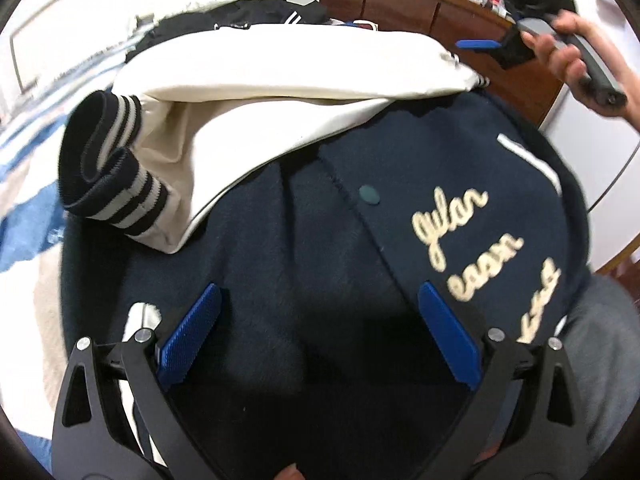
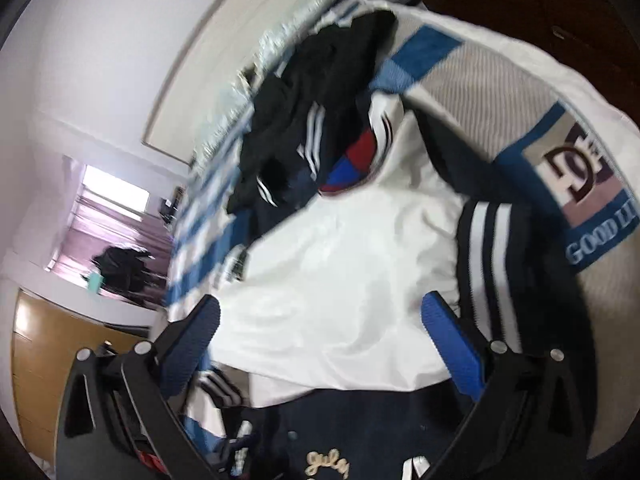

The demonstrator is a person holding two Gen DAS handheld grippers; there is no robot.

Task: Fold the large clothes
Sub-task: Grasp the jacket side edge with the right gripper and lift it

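Lying on the blue-and-white striped bed cover [image 2: 436,76], the navy wool varsity jacket [image 1: 360,248] has both cream sleeves [image 1: 280,76] folded over its chest. Both the left gripper [image 1: 320,344] and right gripper [image 2: 324,344] are wide and empty above it, so the body fold is still left.

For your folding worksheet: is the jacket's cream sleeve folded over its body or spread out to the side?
Folded over. The cream sleeve lies across the navy jacket, its striped cuff resting on the body.
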